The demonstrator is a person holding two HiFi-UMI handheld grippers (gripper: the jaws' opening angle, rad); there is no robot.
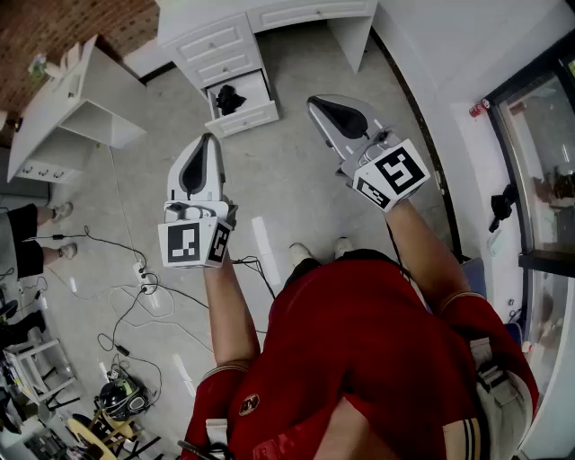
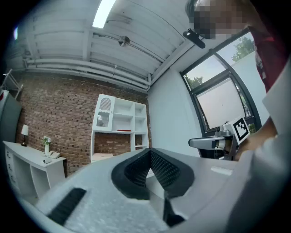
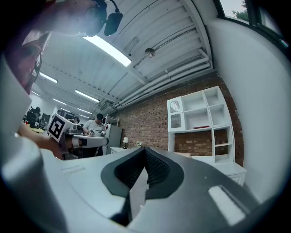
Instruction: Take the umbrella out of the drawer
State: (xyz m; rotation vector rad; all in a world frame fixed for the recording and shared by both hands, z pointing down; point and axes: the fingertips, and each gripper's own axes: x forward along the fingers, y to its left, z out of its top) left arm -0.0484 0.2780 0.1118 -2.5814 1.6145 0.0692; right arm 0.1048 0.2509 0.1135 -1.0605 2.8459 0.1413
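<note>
A black folded umbrella (image 1: 228, 98) lies in the open bottom drawer (image 1: 244, 115) of a white desk (image 1: 269, 18), seen in the head view. Both grippers hang in the air well short of the drawer, over the grey floor. My left gripper (image 1: 208, 138) is shut and empty, below and left of the drawer. My right gripper (image 1: 314, 101) sits to the drawer's right, jaws together, holding nothing. In the left gripper view the pads (image 2: 160, 166) meet at a point; the right gripper view shows the same. The drawer appears in neither gripper view.
A white side cabinet (image 1: 83, 106) stands to the left. Cables and a power strip (image 1: 144, 280) trail over the floor at lower left, near a person's legs (image 1: 31, 235). A glass door (image 1: 539, 171) is on the right. White shelving (image 2: 120, 123) backs onto a brick wall.
</note>
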